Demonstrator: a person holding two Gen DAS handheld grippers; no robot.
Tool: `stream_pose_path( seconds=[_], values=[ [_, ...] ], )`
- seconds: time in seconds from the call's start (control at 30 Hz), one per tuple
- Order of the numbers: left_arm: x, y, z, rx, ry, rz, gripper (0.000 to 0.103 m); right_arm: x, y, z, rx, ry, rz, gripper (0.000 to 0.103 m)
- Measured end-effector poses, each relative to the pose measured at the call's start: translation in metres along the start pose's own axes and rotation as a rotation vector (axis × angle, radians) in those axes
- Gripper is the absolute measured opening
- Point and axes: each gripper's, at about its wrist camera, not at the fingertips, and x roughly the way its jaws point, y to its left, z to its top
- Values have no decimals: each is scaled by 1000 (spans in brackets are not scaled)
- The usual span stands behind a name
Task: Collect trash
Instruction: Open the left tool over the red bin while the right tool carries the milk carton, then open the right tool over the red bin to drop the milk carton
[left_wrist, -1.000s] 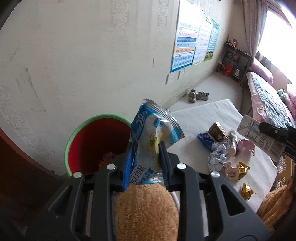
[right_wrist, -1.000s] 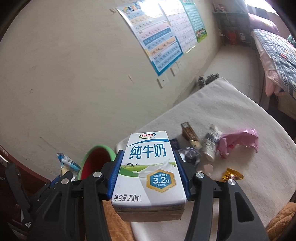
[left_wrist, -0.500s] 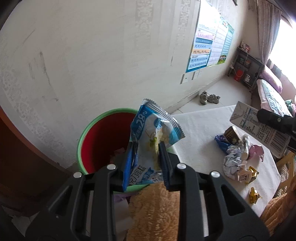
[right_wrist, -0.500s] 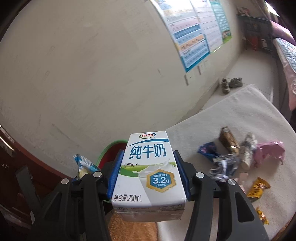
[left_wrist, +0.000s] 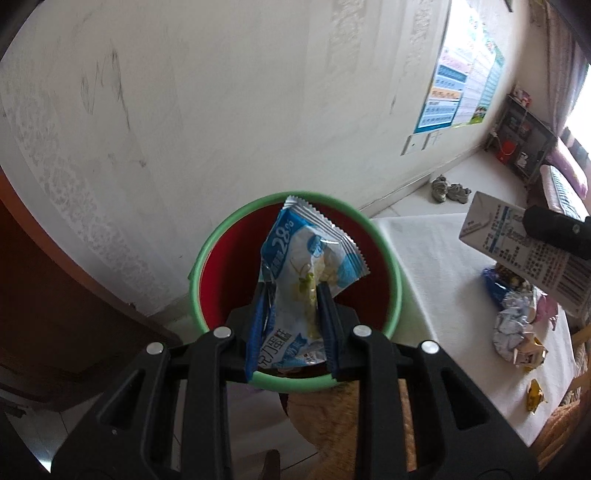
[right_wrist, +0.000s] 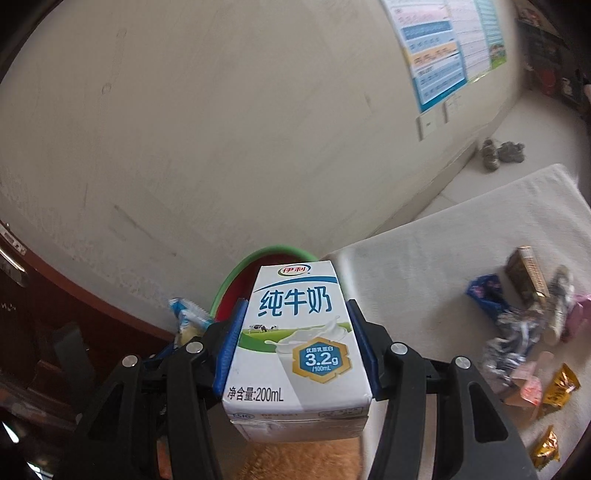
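Observation:
My left gripper (left_wrist: 291, 291) is shut on a blue and white snack wrapper (left_wrist: 310, 254), which hangs right over the mouth of the red bin with a green rim (left_wrist: 221, 240). In the right wrist view my right gripper (right_wrist: 295, 306) is shut on a white milk carton (right_wrist: 295, 343), held upright just right of the bin (right_wrist: 258, 258), whose far rim peeks out behind it. The carton (left_wrist: 524, 254) shows at the right edge of the left wrist view, above the table. The wrapper (right_wrist: 188, 314) and left gripper sit low at the left in the right wrist view.
A white-covered table (left_wrist: 443, 258) stands right of the bin with a heap of wrappers (left_wrist: 517, 325) and gold candy wrappers (right_wrist: 557, 387). A plastered wall (left_wrist: 221, 92) rises behind the bin, a dark wooden cabinet (left_wrist: 55, 314) stands at left. Shoes (left_wrist: 450, 188) lie on the floor.
Both grippers have swung left toward the bin. The wrapper, earlier beside the bin's rim, now hangs over its opening. The carton has moved from over the table to near the bin.

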Motion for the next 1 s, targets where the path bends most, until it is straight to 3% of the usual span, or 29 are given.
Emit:
stream_pose_path(
  seconds=[0.17, 0.5, 0.53, 0.57, 0.63, 1.0],
  values=[
    [19, 13, 2, -18, 46, 5, 26, 28, 15, 8, 6, 55, 25, 51],
    [31, 23, 8, -35, 53, 24, 26, 56, 31, 19, 16, 98, 47, 53],
    [31, 24, 8, -38, 49, 31, 33, 57, 30, 20, 21, 99, 48, 54],
    [31, 25, 8, -44, 46, 36, 49, 58, 29, 20, 29, 102, 51, 59],
    [29, 27, 8, -62, 25, 41, 59, 57, 27, 20, 42, 93, 59, 62],
    [19, 13, 10, -33, 9, 39, 59, 26, 14, 12, 30, 44, 28, 63]
  ],
)
